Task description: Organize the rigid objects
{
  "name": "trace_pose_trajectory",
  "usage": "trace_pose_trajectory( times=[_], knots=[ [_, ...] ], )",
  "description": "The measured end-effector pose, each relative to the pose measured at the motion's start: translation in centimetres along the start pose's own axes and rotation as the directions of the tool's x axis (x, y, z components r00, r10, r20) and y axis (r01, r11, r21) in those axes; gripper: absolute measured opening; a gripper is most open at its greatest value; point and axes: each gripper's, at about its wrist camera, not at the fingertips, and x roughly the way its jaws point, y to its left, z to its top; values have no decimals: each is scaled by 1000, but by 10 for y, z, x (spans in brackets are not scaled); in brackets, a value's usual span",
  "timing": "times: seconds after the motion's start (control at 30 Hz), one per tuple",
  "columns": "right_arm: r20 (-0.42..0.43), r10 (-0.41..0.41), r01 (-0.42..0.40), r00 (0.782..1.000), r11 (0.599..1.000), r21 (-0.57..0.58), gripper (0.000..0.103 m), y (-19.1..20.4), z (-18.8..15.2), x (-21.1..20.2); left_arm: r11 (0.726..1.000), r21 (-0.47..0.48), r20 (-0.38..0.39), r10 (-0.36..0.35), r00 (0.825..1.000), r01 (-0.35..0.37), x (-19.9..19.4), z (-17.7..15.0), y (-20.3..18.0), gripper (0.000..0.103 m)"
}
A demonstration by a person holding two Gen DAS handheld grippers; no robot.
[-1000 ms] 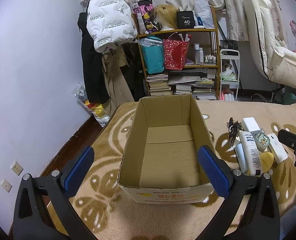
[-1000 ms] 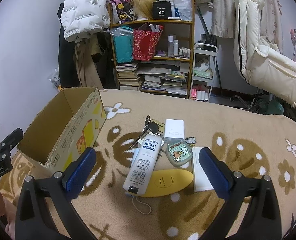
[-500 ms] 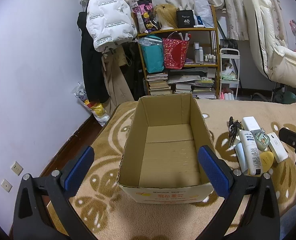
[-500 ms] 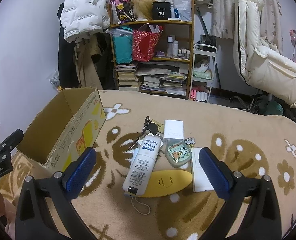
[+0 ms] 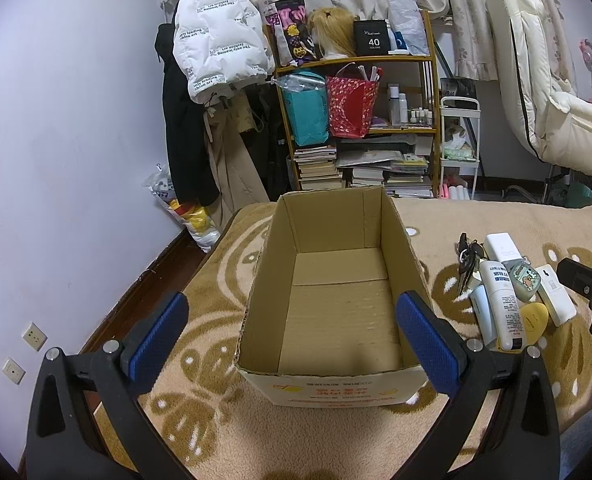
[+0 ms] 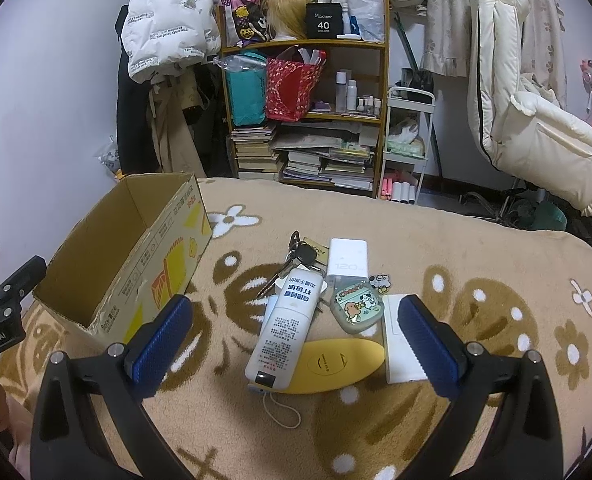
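Little was seen to have moved since the earlier frames: both views were shifted only slightly, and the objects were left where they lay.

Left gripper [image 5: 292, 338] was held with jaws spread wide, nothing gripped. It was aimed into the cardboard box [image 5: 328, 390], whose open top faced the camera; only bare cardboard floor was seen inside, no objects in it. The box's near wall was framed between the two blue pads [image 5: 158, 338].

Right gripper [image 6: 292, 338] was likewise held wide open and empty, poised above the cluster of items on the beige patterned blanket [image 6: 476, 264]. Between its fingers were seen:
- white tube [image 6: 286, 324], lying tilted, its cap end resting on the yellow oval case [image 6: 328, 366]
- green cartoon-printed case [image 6: 356, 306], just beside the tube
- white power bank [image 6: 348, 260], beyond the green case
- key bunch [image 6: 298, 258], touching the tube's far end
- white flat box [image 6: 400, 340], partly hidden behind the right finger

The box was located well to the left of the cluster, apart from it. No item was touched by either gripper. A cluttered shelf unit [image 6: 304, 112] was visible behind the bed.
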Motion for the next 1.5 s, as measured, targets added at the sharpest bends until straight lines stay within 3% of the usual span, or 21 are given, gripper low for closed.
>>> trace_pose_trajectory(
  times=[0.73,1.07,1.2,1.37,1.5],
  knots=[
    [6,27,-27,1000,1000,-5,103,0,3,1,999,11,-50,-32,998,33,7,5,0,103],
    [-8,73,-72,997,997,27,103,0,17,31,1000,-6,-108,1,994,-2,34,28,16,103],
    [-34,69,-68,997,997,27,103,-1,18,49,1000,-18,-172,3,985,-6,54,33,25,103],
    [-79,65,-60,995,996,63,103,-8,19,79,996,27,-249,85,965,-81,86,27,30,103],
    [-133,58,-47,989,995,85,103,-12,15,100,997,5,-323,77,943,-79,108,22,37,103]
  ],
)
